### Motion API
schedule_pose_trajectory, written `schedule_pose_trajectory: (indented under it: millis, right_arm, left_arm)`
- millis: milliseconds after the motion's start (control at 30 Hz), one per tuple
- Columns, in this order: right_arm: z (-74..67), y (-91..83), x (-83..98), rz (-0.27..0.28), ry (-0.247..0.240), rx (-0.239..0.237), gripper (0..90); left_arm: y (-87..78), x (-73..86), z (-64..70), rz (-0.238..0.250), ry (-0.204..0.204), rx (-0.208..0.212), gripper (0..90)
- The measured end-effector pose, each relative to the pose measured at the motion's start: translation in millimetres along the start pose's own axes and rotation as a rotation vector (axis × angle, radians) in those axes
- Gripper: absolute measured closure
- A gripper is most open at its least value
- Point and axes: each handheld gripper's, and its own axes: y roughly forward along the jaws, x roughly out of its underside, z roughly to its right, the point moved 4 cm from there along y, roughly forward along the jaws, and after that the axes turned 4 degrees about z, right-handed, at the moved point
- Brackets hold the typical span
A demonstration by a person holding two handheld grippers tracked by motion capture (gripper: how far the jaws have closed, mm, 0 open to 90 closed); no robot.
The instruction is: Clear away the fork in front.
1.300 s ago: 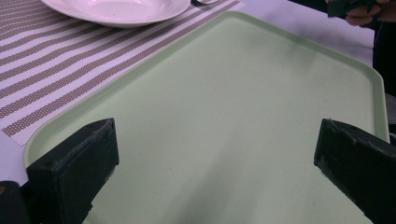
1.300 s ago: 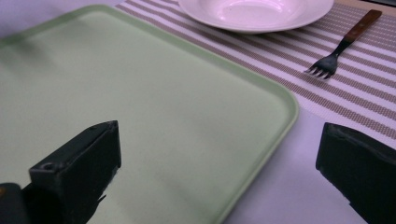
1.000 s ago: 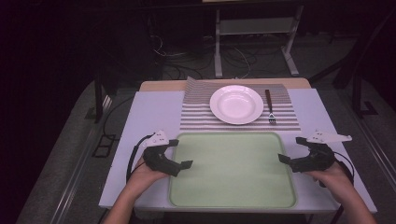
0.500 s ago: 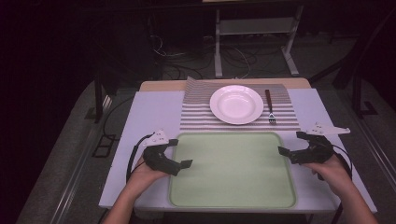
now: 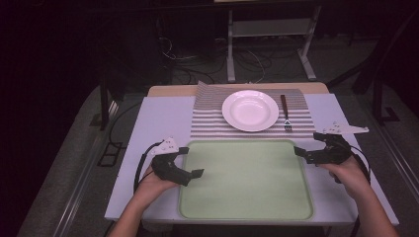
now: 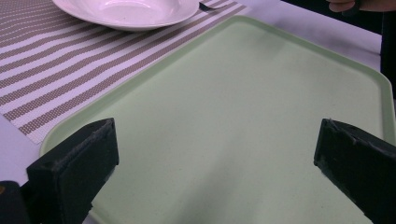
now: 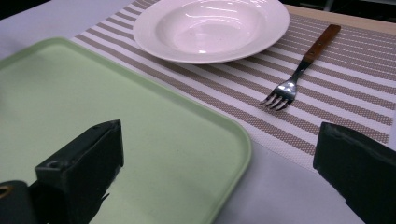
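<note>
Nearest the person, a pale green tray (image 5: pixel 247 182) lies flat on the white counter (image 5: pixel 163 116), its long side running across the near edge. The left gripper (image 5: pixel 190 167) sits at the tray's left rim, held by the left hand (image 5: pixel 150 185), and its jaws reach in over the green surface. In the left gripper view those jaws stand wide apart with nothing between them, the bare tray (image 6: pixel 243 121) spread out below. The right gripper (image 5: pixel 302 153) is at the tray's far right corner, held by the right hand (image 5: pixel 348 173), tips pointing inward just at the rim. Its jaws too are spread wide and hold nothing: in the right gripper view one jaw hangs over the tray's corner (image 7: pixel 140 140) and the other over the counter beside it.

Just beyond the tray's far edge lies a striped placemat (image 5: pixel 207 121), brown and white, touching or nearly touching the tray. A white plate (image 5: pixel 250 110) rests on the middle of the placemat. To its right, on the same placemat, lies a fork (image 5: pixel 285 112) with a wooden handle, tines pointing toward the tray, near the plate but apart from it. Beyond the counter, the floor carries cables (image 5: pixel 207 61) and a metal stand (image 5: pixel 269 44).
</note>
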Motion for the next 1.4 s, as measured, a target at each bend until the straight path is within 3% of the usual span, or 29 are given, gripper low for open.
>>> schedule_pose_trajectory:
  millis: [400, 700, 1033, 1400]
  right_arm:
    - [4.8, 12.3, -6.8, -0.028, 0.01, -0.021, 1.1]
    - [11.3, 25.2, -11.1, -0.075, -0.001, 0.001, 4.2]
    - [20.7, 41.5, -16.3, -0.08, 0.023, 0.03, 8.8]
    - [31.3, 54.3, -33.5, -0.102, 0.061, 0.056, 13.1]
  left_arm:
    - [0.1, -0.6, 1.0, 0.003, 0.006, -0.003, 0.0]
    - [-1.2, -0.3, 0.6, 0.003, 0.006, -0.011, 0.0]
    - [-0.7, -0.1, 1.8, -0.004, 0.016, -0.015, 0.0]
    - [-2.8, -1.0, 0.6, 0.013, 0.011, -0.02, 0.0]
